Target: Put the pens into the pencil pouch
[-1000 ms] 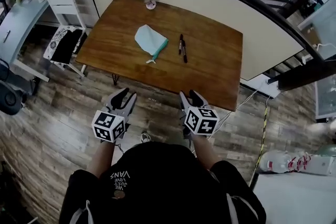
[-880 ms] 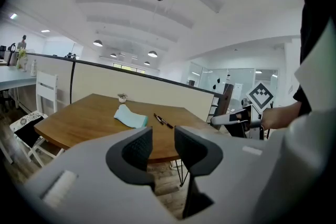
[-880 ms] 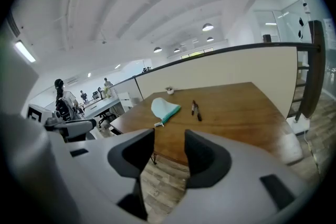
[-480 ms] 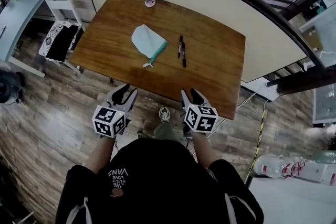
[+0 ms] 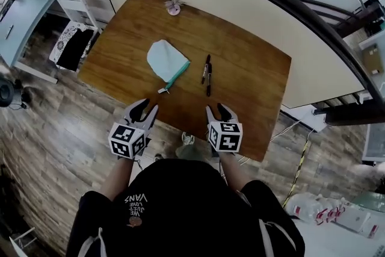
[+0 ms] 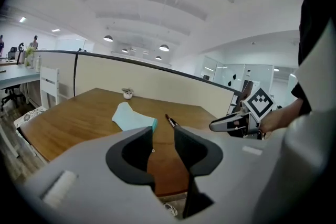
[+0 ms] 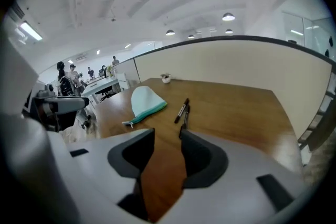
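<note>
Head view shows nothing done yet: both pens (image 5: 208,78) lie on the bench (image 5: 252,69), outside the pencil pouch (image 5: 163,60). The left tongs (image 5: 144,110) and right tongs (image 5: 218,111) hang released and empty at the near bench edge. The two dark pens rest side by side ahead of the right tongs. The pale mint pouch, teal along its zip, lies flat ahead of the left tongs. Whether the zip is open cannot be told.
</note>
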`<state>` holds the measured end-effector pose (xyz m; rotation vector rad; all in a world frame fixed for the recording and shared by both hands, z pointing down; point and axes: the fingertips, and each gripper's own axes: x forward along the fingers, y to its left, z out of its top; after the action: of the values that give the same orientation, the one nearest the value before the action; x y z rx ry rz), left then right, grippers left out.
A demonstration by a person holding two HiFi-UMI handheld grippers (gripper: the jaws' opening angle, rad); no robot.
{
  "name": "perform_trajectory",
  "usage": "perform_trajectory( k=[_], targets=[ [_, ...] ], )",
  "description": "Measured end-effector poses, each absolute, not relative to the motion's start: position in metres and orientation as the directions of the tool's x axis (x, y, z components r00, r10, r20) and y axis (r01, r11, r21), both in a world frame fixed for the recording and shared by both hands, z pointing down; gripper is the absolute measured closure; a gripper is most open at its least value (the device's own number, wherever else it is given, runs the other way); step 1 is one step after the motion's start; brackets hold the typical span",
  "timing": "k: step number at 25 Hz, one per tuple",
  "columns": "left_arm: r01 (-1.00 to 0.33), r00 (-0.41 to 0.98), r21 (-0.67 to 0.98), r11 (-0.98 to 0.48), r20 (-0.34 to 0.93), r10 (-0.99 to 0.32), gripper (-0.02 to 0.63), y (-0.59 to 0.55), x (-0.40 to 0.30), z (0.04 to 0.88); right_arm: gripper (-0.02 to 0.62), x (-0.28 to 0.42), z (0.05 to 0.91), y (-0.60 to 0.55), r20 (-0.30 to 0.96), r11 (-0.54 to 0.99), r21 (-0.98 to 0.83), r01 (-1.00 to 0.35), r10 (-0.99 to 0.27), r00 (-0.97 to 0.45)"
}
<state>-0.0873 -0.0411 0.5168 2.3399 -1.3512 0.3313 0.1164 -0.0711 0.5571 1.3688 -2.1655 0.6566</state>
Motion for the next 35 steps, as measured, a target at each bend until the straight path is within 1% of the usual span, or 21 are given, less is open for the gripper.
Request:
perform_trajectory(
  k=[11, 14, 18, 22, 24, 25, 26, 32, 35],
  targets=[
    [-0.919, 0.393, 0.207, -0.334, 0.467, -0.792, 0.491, -0.075, -0.075, 0.540, 0.445, 0.117, 0.614, -0.122, 0.717, 0.471, -0.151, -0.869, -0.553, -0.424],
    [-0.921, 0.389, 0.207, -0.329, 0.484, -0.784, 0.491, -0.076, -0.072, 0.546, 0.445, 0.113, 0.626, -0.131, 0.736, 0.483, -0.145, -0.864, -0.531, -0.421],
    [-0.916, 0.401, 0.211, -0.341, 0.499, -0.768, 0.491, -0.081, -0.075, 0.555, 0.445, 0.108, 0.642, -0.139, 0.759, 0.461, -0.142, -0.876, -0.518, -0.395],
    [-0.888, 0.458, 0.219, -0.405, 0.508, -0.729, 0.491, -0.093, -0.075, 0.564, 0.450, 0.107, 0.651, -0.144, 0.775, 0.415, -0.124, -0.901, -0.527, -0.349],
    [-0.865, 0.494, 0.215, -0.453, 0.522, -0.695, 0.489, -0.100, -0.071, 0.570, 0.479, 0.110, 0.654, -0.147, 0.785, 0.388, -0.096, -0.917, -0.537, -0.309],
    [-0.854, 0.508, 0.211, -0.475, 0.534, -0.676, 0.489, -0.104, -0.070, 0.574, 0.508, 0.112, 0.655, -0.149, 0.789, 0.374, -0.080, -0.924, -0.542, -0.288],
    [-0.844, 0.519, 0.207, -0.495, 0.549, -0.656, 0.489, -0.108, -0.070, 0.577, 0.515, 0.113, 0.656, -0.150, 0.792, 0.360, -0.072, -0.930, -0.546, -0.272],
    [-0.781, 0.563, 0.176, -0.599, 0.614, -0.553, 0.449, -0.134, -0.059, 0.594, 0.526, 0.115, 0.655, -0.148, 0.797, 0.286, -0.064, -0.956, -0.562, -0.222],
    [-0.738, 0.576, 0.146, -0.659, 0.645, -0.502, 0.443, -0.144, -0.048, 0.606, 0.528, 0.121, 0.648, -0.146, 0.789, 0.245, -0.067, -0.967, -0.580, -0.201]
  ],
)
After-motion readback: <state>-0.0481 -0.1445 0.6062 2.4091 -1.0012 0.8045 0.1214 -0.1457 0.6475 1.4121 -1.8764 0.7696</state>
